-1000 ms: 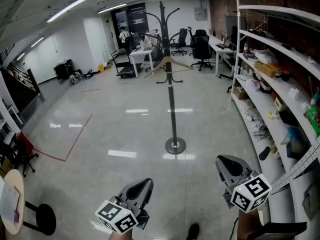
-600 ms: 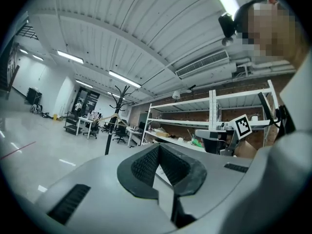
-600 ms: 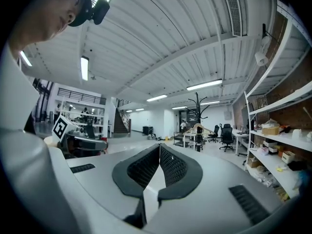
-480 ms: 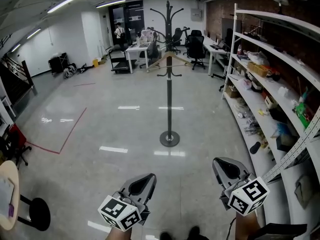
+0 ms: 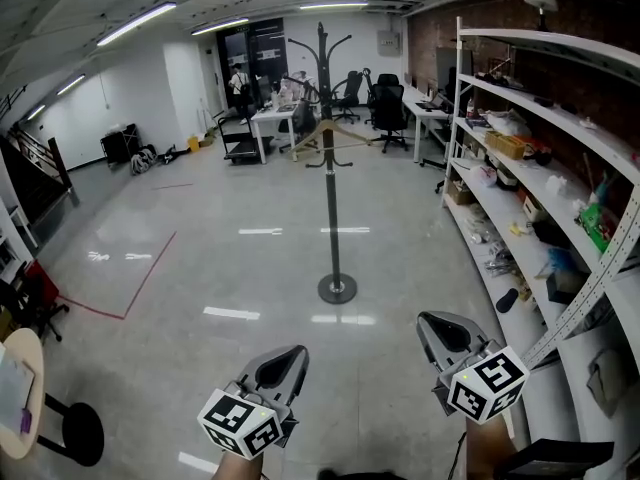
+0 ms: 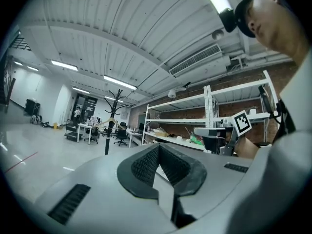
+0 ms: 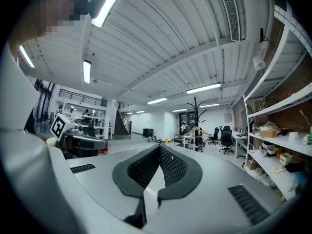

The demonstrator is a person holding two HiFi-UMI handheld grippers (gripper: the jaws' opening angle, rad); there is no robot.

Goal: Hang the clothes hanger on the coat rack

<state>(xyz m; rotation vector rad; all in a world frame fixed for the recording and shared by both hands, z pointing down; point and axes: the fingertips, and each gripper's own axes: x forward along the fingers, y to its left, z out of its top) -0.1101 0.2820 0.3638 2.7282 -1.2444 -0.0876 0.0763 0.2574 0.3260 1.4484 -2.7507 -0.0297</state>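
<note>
I have the left gripper [image 5: 281, 369] [image 6: 158, 167] and the right gripper [image 5: 441, 330] [image 7: 159, 167] held low and level, well apart from each other. In each gripper view the two ribbed pads meet along their seam, so both sets of jaws are closed with nothing between them. The pale wooden clothes hanger [image 5: 326, 134] already hangs on the tall black metal coat rack [image 5: 331, 183], on a short peg about halfway up the pole. It is far ahead of both sets of jaws, roughly on the line between them. From the left jaws the rack [image 6: 112, 126] shows ahead and to the left, and from the right jaws [image 7: 196, 115] ahead and to the right. Only glossy grey floor [image 5: 250, 258] lies between the jaws and the rack's round base. A white metal shelving unit [image 5: 458, 98] loaded with boxes and clutter runs along the brick wall, close beside the right jaws on their outer side. Off to the left of the left jaws are a red tape line [image 5: 150, 268] on the floor, a round pale table [image 5: 12, 393] and a black round stool [image 5: 72, 433]. Beyond the rack stand a white desk [image 5: 272, 118] and black office chairs [image 5: 388, 103]. Each gripper view also shows the other gripper's marker cube off to the side.
</note>
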